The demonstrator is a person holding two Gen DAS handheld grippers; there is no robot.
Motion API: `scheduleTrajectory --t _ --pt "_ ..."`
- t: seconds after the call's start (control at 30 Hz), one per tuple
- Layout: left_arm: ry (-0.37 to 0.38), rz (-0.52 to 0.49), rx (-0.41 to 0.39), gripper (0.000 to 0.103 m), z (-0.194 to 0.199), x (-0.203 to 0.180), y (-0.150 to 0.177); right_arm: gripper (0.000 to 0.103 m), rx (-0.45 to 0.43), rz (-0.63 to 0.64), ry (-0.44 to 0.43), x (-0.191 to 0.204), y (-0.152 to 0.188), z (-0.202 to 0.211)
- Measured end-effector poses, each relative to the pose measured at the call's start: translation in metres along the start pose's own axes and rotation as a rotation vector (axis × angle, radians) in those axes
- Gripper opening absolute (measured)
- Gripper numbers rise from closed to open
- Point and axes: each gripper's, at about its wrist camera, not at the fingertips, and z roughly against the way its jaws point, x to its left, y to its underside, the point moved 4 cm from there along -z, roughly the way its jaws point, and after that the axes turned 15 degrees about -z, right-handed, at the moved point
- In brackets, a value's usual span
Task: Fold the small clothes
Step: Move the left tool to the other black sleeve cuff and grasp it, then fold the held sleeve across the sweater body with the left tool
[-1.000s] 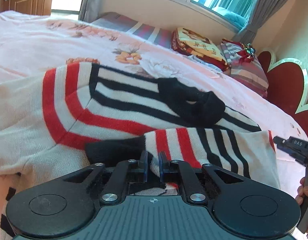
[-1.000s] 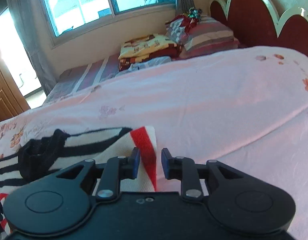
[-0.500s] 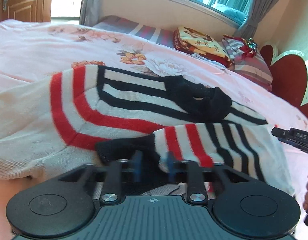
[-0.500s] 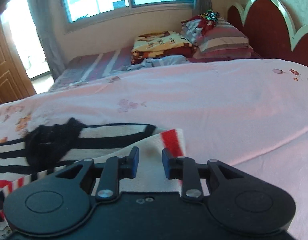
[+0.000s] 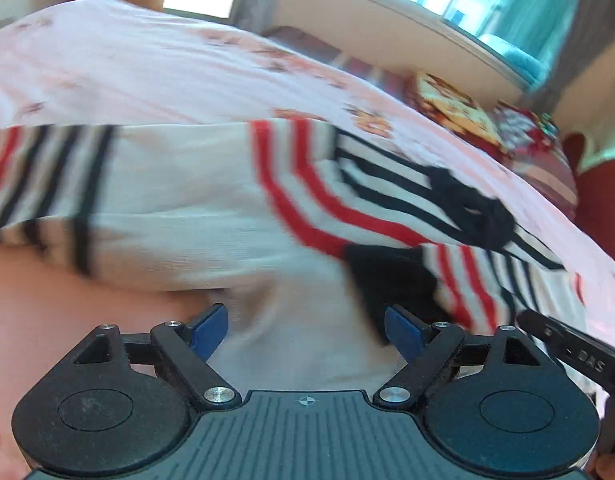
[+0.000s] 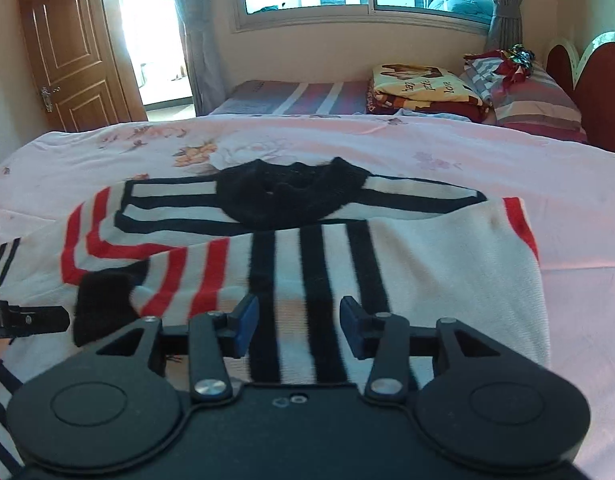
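Both sleeve grips let go a second ago. Left tool (image 5: 306,330) now spreading, nothing pinched; right tool (image 6: 300,322) opening, empty too. White knit sweater with red and black stripes (image 6: 347,264) lying just ahead on pink floral bed (image 6: 427,148), sleeve fold apparently done.

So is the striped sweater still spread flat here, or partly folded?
Partly folded. One sleeve with its black cuff lies across the sweater body, below the black collar; the other sleeve is still out sideways.
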Motion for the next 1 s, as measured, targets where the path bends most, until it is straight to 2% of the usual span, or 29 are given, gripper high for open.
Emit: scheduleTrajectory --t 0.23,0.4,0.5,0.57,0.63,0.7,0.77,0.83,0.9,0.97,1.0 --pt "-0.08 0.206 -0.018 0.085 0.03 0.116 0.028 0.046 0.023 0.061 -0.064 0.072 0.027 0.0" --pt "-0.133 0.324 -0.037 0.085 0.041 0.189 0.046 0.046 0.032 0.063 -0.064 0.101 0.037 -0.001" --pt "-0.135 0.38 -0.062 0.085 0.046 0.222 0.05 0.048 0.032 0.056 -0.059 0.113 0.041 -0.001" --pt "-0.108 0.43 -0.08 0.076 0.042 0.238 0.051 0.05 0.028 0.051 -0.051 0.118 0.042 -0.003" --pt "-0.087 0.467 -0.112 0.072 0.037 0.249 0.049 0.051 0.027 0.043 -0.042 0.122 0.043 -0.006" --pt "-0.084 0.495 -0.144 0.062 0.031 0.257 0.045 0.051 0.029 0.037 -0.034 0.125 0.044 -0.009" --pt "-0.084 0.525 -0.169 0.042 0.023 0.267 0.043 0.052 0.026 0.035 -0.026 0.128 0.045 -0.012" --pt "-0.086 0.549 -0.186 0.034 0.013 0.273 0.037 0.052 0.02 0.036 -0.011 0.131 0.045 -0.016" --pt "-0.078 0.564 -0.205 0.033 0.008 0.277 0.032 0.052 0.015 0.03 0.001 0.131 0.045 -0.018" --pt "-0.087 0.569 -0.201 0.01 0.004 0.278 0.027 0.052 0.012 0.022 0.016 0.132 0.043 -0.021" --pt "-0.084 0.576 -0.201 0.009 0.002 0.278 0.025 0.052 0.01 0.018 0.023 0.131 0.042 -0.023"
